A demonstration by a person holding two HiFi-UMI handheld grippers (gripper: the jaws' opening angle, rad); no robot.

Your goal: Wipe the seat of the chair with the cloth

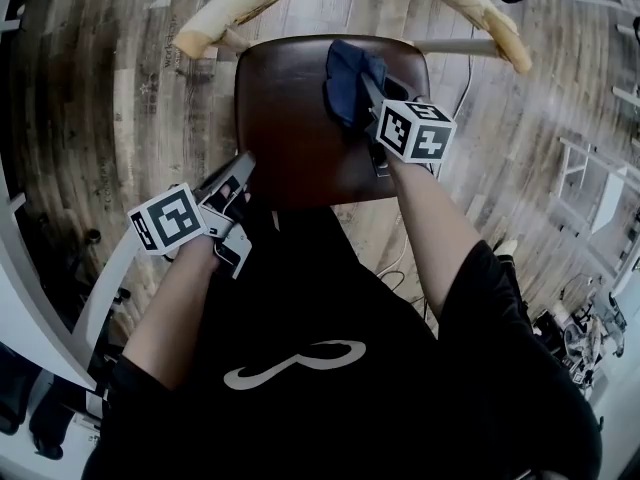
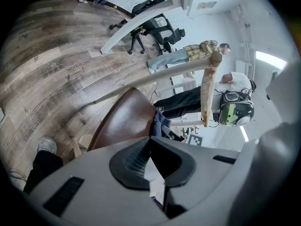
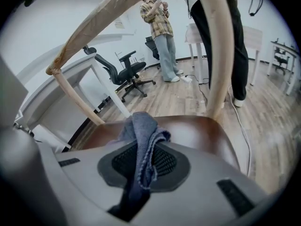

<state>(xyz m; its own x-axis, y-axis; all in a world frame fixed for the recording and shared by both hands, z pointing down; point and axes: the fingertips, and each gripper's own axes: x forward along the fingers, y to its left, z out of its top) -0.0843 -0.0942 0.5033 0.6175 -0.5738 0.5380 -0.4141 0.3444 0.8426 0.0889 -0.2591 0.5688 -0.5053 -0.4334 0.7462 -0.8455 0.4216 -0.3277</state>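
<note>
The chair's dark brown seat [image 1: 290, 118] lies below me, under its curved pale wooden backrest [image 1: 470, 8]. My right gripper [image 1: 365, 93] is over the seat's far right part, shut on a dark blue cloth [image 1: 350, 73] that bunches up against the seat. In the right gripper view the cloth [image 3: 141, 131] hangs pinched between the jaws [image 3: 141, 157], with the seat [image 3: 202, 131] just beyond. My left gripper [image 1: 243, 163] hovers at the seat's near left corner, shut and holding nothing. In the left gripper view its jaws [image 2: 149, 140] point across the seat [image 2: 124, 121] toward the cloth [image 2: 161, 124].
Wooden plank floor surrounds the chair. A white desk edge [image 1: 95, 308] curves along the left. A cable [image 1: 465, 83] trails on the floor at right. Behind stand a black office chair [image 3: 123, 69], a white table and two people [image 3: 160, 32].
</note>
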